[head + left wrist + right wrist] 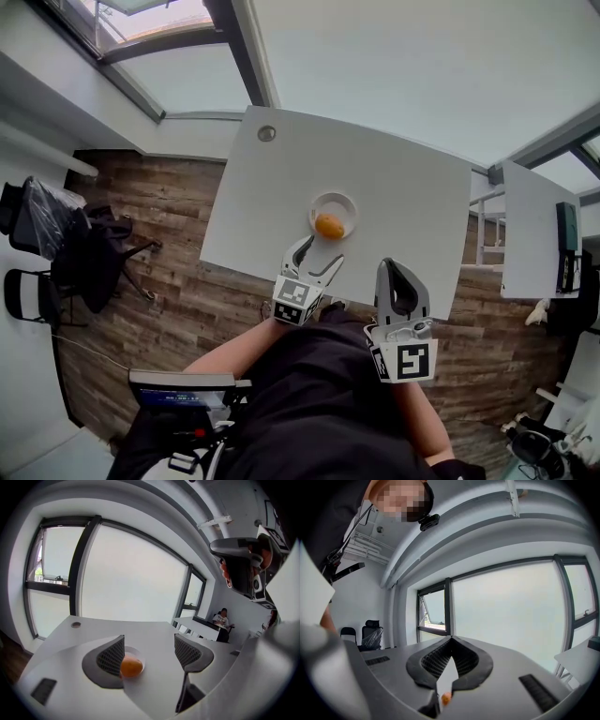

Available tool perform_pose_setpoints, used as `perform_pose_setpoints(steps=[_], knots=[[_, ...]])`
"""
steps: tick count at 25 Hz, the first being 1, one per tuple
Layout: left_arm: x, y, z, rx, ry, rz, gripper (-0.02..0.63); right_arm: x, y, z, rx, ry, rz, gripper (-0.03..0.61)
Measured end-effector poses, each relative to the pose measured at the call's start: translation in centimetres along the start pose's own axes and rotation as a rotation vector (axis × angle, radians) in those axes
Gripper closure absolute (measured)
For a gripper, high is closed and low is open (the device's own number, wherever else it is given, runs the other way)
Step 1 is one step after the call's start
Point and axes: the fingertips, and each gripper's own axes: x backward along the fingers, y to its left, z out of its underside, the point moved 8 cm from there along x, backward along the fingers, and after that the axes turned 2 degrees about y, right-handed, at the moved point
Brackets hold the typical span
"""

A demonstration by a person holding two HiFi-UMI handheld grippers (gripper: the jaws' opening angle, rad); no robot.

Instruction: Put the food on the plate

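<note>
A round orange piece of food (329, 226) is seen lying on a small white plate (336, 200) near the middle of the white tabletop (394, 178). The left claw (322, 251) is held spread and empty just on the near side of the plate. In the left gripper view the food (131, 667) shows beyond the claw, partly hidden behind its left jaw. The right claw (394, 268) is pressed together on nothing, at the tabletop's near edge, right of the plate.
</note>
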Motion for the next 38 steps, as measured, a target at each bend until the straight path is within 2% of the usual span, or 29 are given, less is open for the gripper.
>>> perform_pose_setpoints(steps=[5,11,15,19,20,21,22,27,31,38], knots=[[1.0,-0.8,-1.3,0.001,-0.046,-0.001,0.276,-0.2,0.4,0.0,-0.018,-0.002,-0.004,0.581],[2.5,-0.7,-2.3,0.058,-0.089,-0.039,0.278,-0.4,0.8,0.0,-0.017,0.002,-0.013,0.581],[4.0,-0.7,-3.8,0.067,-0.111,-0.05,0.278,-0.8,0.9,0.3,-0.02,0.009,-0.018,0.581],[5.3,-1.0,-5.1,0.079,-0.179,-0.06,0.278,-1.1,0.4,0.2,-0.034,0.0,-0.02,0.581],[5.6,-1.0,-5.4,0.083,-0.201,-0.056,0.281,-1.2,0.3,0.1,-0.034,-0.004,-0.022,0.581],[5.8,-1.0,-5.8,0.086,-0.222,-0.046,0.333,-1.4,0.4,0.0,-0.031,-0.007,-0.025,0.581],[6.1,-1.0,-6.1,0.086,-0.238,-0.035,0.345,-1.6,0.5,0.0,-0.028,-0.008,-0.03,0.581],[7.1,-1.0,-7.8,0.074,-0.28,-0.031,0.347,-2.1,1.0,-0.1,-0.005,-0.011,-0.058,0.581],[7.7,-1.2,-8.9,0.067,-0.335,-0.009,0.379,-2.5,1.0,-0.6,0.002,-0.021,-0.058,0.581],[8.4,-1.3,-10.5,-0.025,-0.362,-0.059,0.379,-2.8,1.1,-1.3,0.013,-0.04,-0.053,0.581]])
